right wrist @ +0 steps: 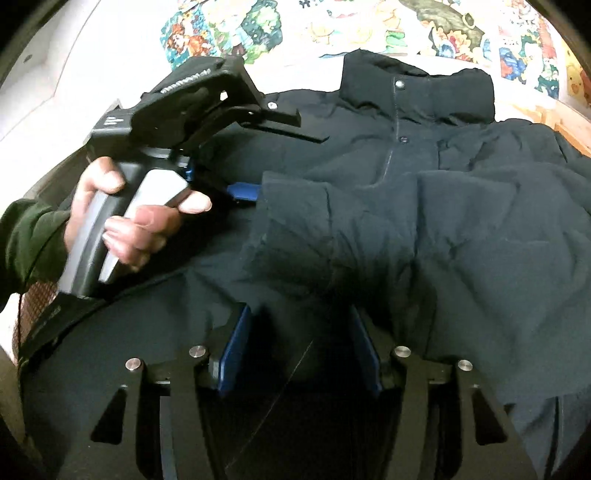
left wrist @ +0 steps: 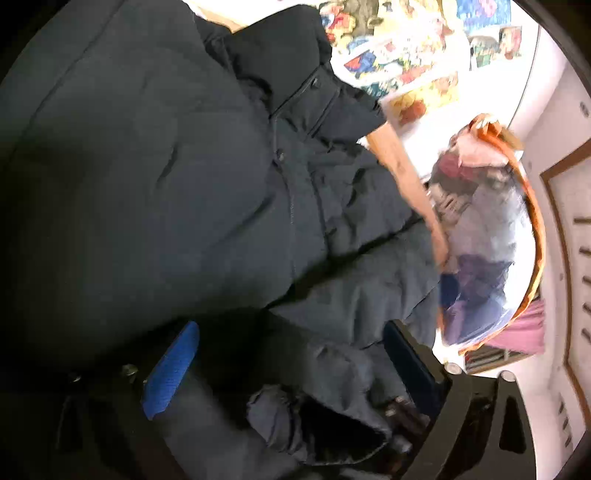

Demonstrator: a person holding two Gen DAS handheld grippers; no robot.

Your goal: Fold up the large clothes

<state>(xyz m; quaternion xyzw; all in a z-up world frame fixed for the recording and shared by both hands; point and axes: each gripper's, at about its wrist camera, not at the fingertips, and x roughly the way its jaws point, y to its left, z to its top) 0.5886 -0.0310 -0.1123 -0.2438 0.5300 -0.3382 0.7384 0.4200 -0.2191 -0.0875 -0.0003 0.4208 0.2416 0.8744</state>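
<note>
Jacket [right wrist: 424,206]: sleeve folded across, below the collar.
Left gripper [left wrist: 288,365]: fingers wide apart around sleeve fabric.
Right gripper [right wrist: 301,354]: fingers part-open astride fabric; close fully before pulling.

Cartoon-print sheet [right wrist: 229,33] beyond, white panelled wall [left wrist: 565,206] beside

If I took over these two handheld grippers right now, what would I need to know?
Left gripper: open, its blue pads either side of a bunched sleeve end.
Right gripper: open, low over the jacket's lower half, holding nothing.
Black puffer jacket: lying front up, collar at the far end, one sleeve laid across its front.
Done: that sleeve looks folded in.
Left: probably the other sleeve, then folding the body.
Bag of clothes sits beside the table.
</note>
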